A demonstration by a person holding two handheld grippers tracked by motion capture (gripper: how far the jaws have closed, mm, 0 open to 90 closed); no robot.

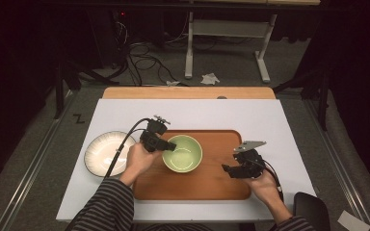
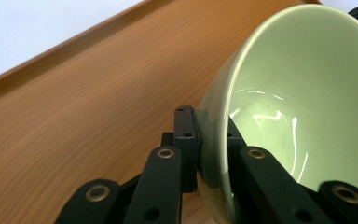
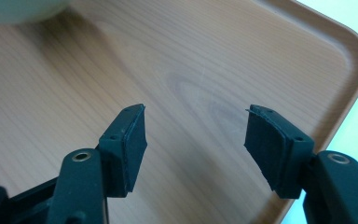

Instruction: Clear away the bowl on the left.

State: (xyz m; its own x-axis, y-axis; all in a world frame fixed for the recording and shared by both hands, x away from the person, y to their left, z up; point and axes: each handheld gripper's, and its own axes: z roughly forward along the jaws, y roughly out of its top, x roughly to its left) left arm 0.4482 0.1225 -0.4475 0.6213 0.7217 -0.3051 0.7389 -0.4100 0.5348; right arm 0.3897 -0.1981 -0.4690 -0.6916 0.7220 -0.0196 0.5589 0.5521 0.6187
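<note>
- One green bowl (image 1: 182, 153): round, glossy glazed ceramic, pale green inside and out, with a thin rim and bright glints on its inner wall. It sits over the middle left of the tray, and in the left gripper view (image 2: 298, 107) it looks tilted.
- One tray (image 1: 221, 185): wooden, rectangular with rounded corners and a low raised lip. Its warm brown grain runs lengthwise, and an oval knot (image 3: 200, 100) marks the floor in the right gripper view.
- One white plate (image 1: 101, 155): round and shallow, with fine radial ribs running out to the edge. It lies on the desk just left of the tray, behind the left forearm.
- One desk (image 1: 279, 120): a smooth, matte white sheet covers the top, with a strip of wood showing at the far edge.
- Two claws, both black, built of jointed links with brass-coloured rivets and flat, rough pads.
- The left claw (image 1: 160, 143) pinches the bowl's near rim, one pad on the outer wall and the other inside.
- The right claw (image 1: 231, 171) stands spread with nothing between its pads, low over the right part of the tray, well apart from the bowl.
- Two striped sleeves come in from the bottom edge, and a cable trails from each claw.
</note>
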